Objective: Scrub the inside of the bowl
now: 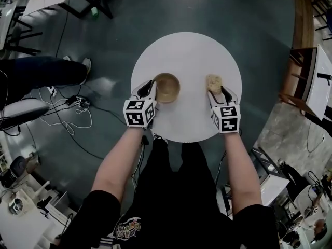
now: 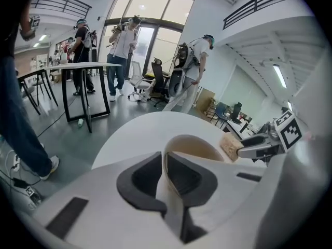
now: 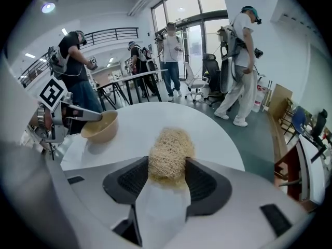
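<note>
A tan bowl [image 1: 167, 87] stands upright on the round white table [image 1: 187, 45], left of centre. My left gripper [image 1: 150, 88] is shut on the bowl's near-left rim; in the left gripper view the thin wall of the bowl [image 2: 194, 147] runs between the two dark pads of that gripper [image 2: 165, 176]. My right gripper [image 1: 217, 91] is shut on a straw-coloured fibre scrubber [image 1: 214, 81], held just over the table to the right of the bowl and apart from it. The right gripper view shows the scrubber [image 3: 170, 157] squeezed between that gripper's pads [image 3: 168, 179], with the bowl [image 3: 101, 127] at left.
A person's legs [image 1: 41, 71] and loose cables [image 1: 72, 105] lie left of the table. A wooden chair and white desk [image 1: 308, 79] stand at right. Several people [image 3: 241, 61] stand by black tables and office chairs beyond the table's far edge.
</note>
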A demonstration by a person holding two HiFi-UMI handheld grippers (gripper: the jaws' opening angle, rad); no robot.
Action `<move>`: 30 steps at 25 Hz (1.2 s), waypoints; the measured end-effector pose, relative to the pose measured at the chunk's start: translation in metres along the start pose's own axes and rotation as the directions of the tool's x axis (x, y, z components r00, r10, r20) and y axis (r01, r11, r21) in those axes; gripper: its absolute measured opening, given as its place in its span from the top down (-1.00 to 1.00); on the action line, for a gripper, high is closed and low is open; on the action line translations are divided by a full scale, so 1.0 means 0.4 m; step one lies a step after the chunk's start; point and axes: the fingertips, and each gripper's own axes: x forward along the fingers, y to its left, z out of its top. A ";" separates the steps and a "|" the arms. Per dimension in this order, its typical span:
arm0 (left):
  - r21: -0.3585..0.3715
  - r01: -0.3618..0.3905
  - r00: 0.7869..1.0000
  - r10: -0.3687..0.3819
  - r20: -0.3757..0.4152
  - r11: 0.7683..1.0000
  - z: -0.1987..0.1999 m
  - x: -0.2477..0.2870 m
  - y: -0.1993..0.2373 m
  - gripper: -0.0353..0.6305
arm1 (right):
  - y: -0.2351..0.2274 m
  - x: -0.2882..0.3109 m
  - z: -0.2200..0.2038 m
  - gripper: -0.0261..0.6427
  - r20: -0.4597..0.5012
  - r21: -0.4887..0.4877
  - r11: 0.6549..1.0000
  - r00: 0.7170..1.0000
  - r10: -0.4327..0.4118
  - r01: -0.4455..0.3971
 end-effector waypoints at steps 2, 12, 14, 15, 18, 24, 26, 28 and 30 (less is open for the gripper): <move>0.009 0.002 1.000 -0.002 0.010 1.000 0.002 -0.006 0.003 0.78 | 0.005 0.000 0.003 0.25 0.005 -0.017 1.000 1.000 0.003 -0.003; 0.049 -0.002 0.996 -0.002 0.088 0.999 0.051 -0.100 0.002 0.66 | 0.006 -0.098 0.048 0.19 0.114 0.006 0.999 0.993 -0.038 0.038; 0.071 0.001 0.995 -0.009 0.101 0.997 0.062 -0.139 0.002 0.66 | 0.013 -0.134 0.066 0.19 0.148 0.042 0.998 0.988 -0.052 0.046; 0.082 0.004 0.994 -0.013 0.106 0.997 0.066 -0.160 0.002 0.67 | 0.020 -0.153 0.076 0.20 0.164 0.060 0.997 0.985 -0.056 0.047; 0.116 0.009 0.993 -0.023 0.113 0.993 0.074 -0.231 -0.005 0.82 | 0.043 -0.215 0.105 0.39 0.213 0.103 0.993 0.974 -0.081 0.060; 0.172 0.062 0.989 -0.083 0.120 0.983 0.097 -0.370 -0.059 0.88 | 0.136 -0.337 0.164 0.86 0.293 0.112 0.992 0.953 -0.082 0.051; 0.157 0.083 0.985 -0.105 0.138 0.984 0.108 -0.420 -0.079 0.88 | 0.173 -0.377 0.181 0.86 0.317 0.110 0.993 0.946 -0.073 0.039; 0.151 0.098 0.980 -0.122 0.159 0.984 0.122 -0.464 -0.098 0.88 | 0.203 -0.420 0.198 0.86 0.350 0.119 0.993 0.934 -0.069 0.029; 0.151 0.114 0.976 -0.139 0.168 0.982 0.124 -0.505 -0.110 0.88 | 0.239 -0.458 0.209 0.86 0.377 0.128 0.991 0.923 -0.071 0.024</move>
